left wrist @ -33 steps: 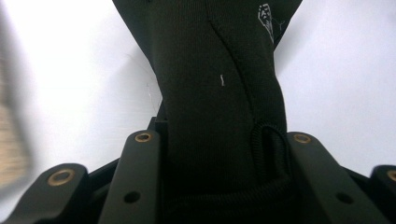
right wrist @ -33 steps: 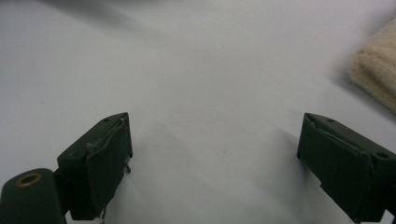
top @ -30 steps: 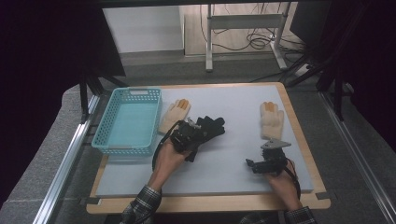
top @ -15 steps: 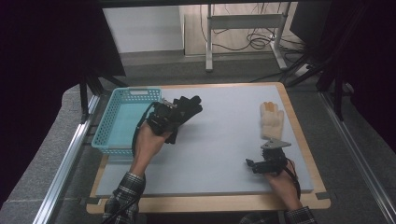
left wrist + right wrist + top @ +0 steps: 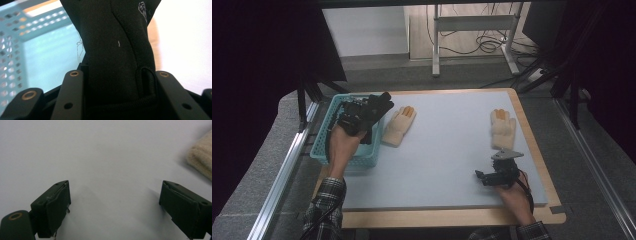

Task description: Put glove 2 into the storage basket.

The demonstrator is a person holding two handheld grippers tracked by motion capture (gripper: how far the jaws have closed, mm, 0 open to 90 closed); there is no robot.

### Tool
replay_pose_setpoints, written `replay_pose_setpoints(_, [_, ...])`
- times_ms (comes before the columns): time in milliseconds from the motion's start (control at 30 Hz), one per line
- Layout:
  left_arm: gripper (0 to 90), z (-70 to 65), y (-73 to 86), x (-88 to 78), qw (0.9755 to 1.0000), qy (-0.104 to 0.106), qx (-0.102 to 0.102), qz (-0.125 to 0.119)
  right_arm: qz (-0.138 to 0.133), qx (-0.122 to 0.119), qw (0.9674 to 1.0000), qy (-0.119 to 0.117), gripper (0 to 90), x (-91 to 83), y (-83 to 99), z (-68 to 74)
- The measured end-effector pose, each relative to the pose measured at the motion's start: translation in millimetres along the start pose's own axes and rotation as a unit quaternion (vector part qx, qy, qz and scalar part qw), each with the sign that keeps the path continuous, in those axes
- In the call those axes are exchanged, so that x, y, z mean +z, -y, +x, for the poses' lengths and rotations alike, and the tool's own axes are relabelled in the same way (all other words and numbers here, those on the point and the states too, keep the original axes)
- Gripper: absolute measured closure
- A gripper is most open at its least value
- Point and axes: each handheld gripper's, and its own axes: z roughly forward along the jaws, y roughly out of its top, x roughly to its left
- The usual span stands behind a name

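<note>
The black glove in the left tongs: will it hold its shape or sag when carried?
Probably floppy: the black glove is soft knit bunched between the left tongs. Likely light, and unlikely to slip over the basket.

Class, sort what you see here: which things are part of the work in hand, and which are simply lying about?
In use: black glove, clamped in the left gripper; turquoise basket beneath it.
Lying about: cream glove beside the basket; cream glove at the far right; right gripper, open and empty.
</note>
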Motion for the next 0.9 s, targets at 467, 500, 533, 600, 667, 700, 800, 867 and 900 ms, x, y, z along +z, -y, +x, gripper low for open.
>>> replay_pose_setpoints(467, [59.2,67.9,19.8,43.7,0.9933,-0.039,-0.084,0.069,0.0,0.0,1.0,0.0,9.8,0.1,0.0,0.0])
replay_pose_setpoints(500, [59.1,67.9,19.8,43.7,0.9933,-0.039,-0.084,0.069,0.0,0.0,1.0,0.0,9.8,0.1,0.0,0.0])
replay_pose_setpoints(533, [59.1,70.5,20.2,47.6,0.9926,-0.042,-0.086,0.075,0.0,0.0,1.0,0.0,9.8,0.1,0.0,0.0])
replay_pose_setpoints(600, [58.8,76.7,20.8,58.1,0.9895,-0.059,-0.092,0.096,-0.001,0.0,1.0,0.0,9.8,0.1,0.0,0.0])
replay_pose_setpoints(667, [58.4,80.5,21.3,64.2,0.9872,-0.072,-0.094,0.107,-0.001,0.001,1.0,0.0,9.8,0.1,0.0,-0.1])
replay_pose_setpoints(700, [58.1,82.5,21.8,66.7,0.9857,-0.076,-0.097,0.115,0.0,0.001,1.0,0.0,9.8,0.1,0.0,-0.1])
replay_pose_setpoints(800, [57.1,86.5,23.7,71.5,0.9827,-0.086,-0.103,0.127,0.0,0.001,1.0,0.0,9.8,0.1,0.0,-0.1])
replay_pose_setpoints(867, [56.5,89.9,26.1,75.9,0.9809,-0.091,-0.106,0.136,-0.001,0.001,1.0,0.0,9.8,0.1,0.0,-0.1])
replay_pose_setpoints(900, [56.1,91.3,27.2,77.8,0.9802,-0.094,-0.106,0.138,-0.001,0.001,1.0,0.0,9.8,0.1,0.0,-0.1])
